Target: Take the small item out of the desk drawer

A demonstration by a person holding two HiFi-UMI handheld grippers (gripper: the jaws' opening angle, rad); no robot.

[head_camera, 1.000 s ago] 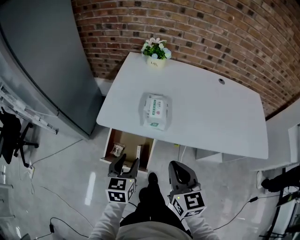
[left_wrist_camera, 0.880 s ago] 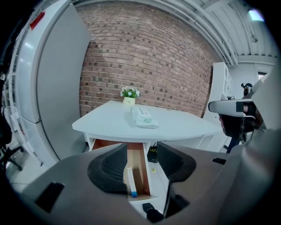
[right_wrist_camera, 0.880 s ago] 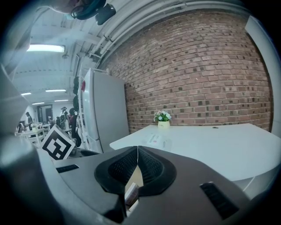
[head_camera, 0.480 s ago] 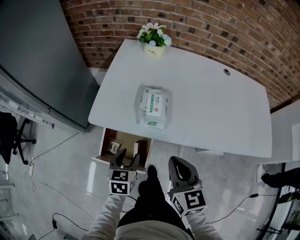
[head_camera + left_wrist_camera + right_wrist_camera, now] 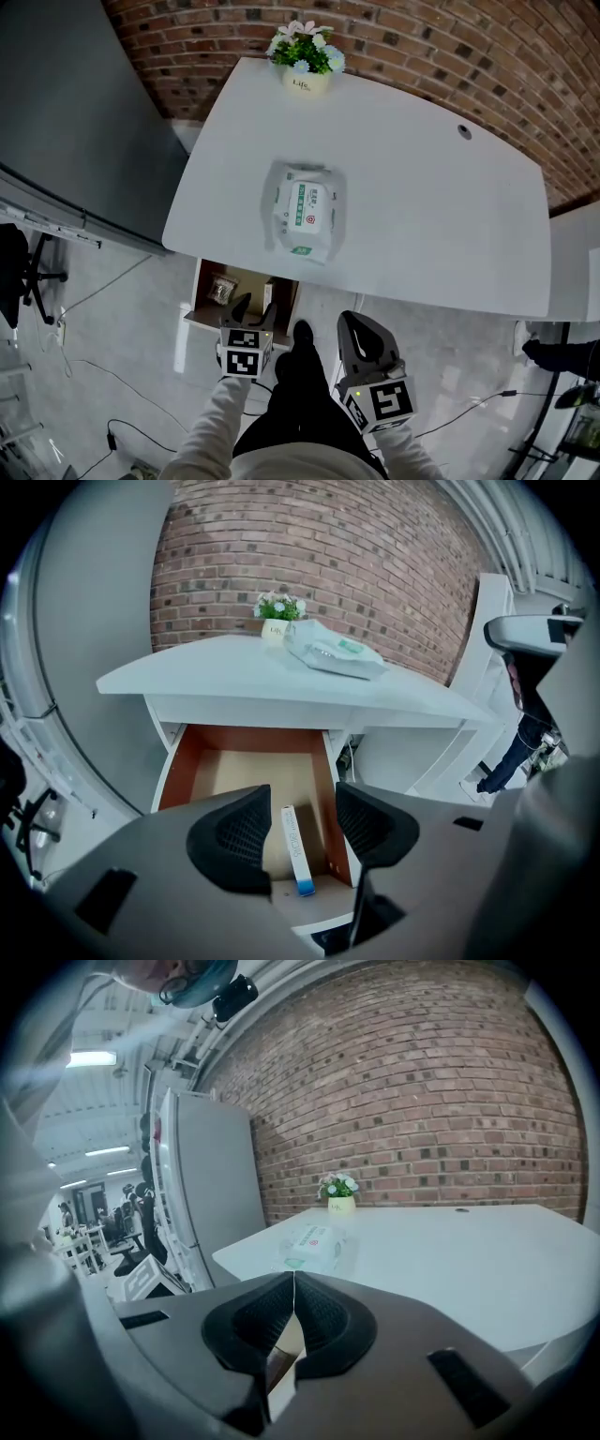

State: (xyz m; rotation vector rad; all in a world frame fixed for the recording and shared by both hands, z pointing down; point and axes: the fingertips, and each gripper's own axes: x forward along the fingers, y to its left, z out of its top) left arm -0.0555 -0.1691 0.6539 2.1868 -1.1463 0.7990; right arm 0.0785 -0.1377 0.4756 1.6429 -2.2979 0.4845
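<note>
The desk drawer (image 5: 208, 315) stands pulled open under the white desk's (image 5: 422, 216) left front corner. Inside lie a small clear packet (image 5: 222, 289) and a narrow white box with a blue end (image 5: 269, 296). In the left gripper view the same box (image 5: 292, 841) lies along the right side of the drawer (image 5: 225, 771), seen between the jaws. My left gripper (image 5: 251, 312) hangs open just above the drawer's front edge, holding nothing. My right gripper (image 5: 361, 336) is shut and empty, in front of the desk to the right of the drawer; its jaws (image 5: 293, 1309) press together.
A pack of wet wipes (image 5: 305, 210) lies mid-desk and a small flower pot (image 5: 307, 58) stands at the far edge against the brick wall. A grey cabinet (image 5: 66, 122) stands left of the desk. Cables (image 5: 103, 384) trail on the floor.
The person has stepped nearer to the desk. My left gripper has moved forward to the drawer's front edge, still open. The right gripper stays shut and about where it was.
</note>
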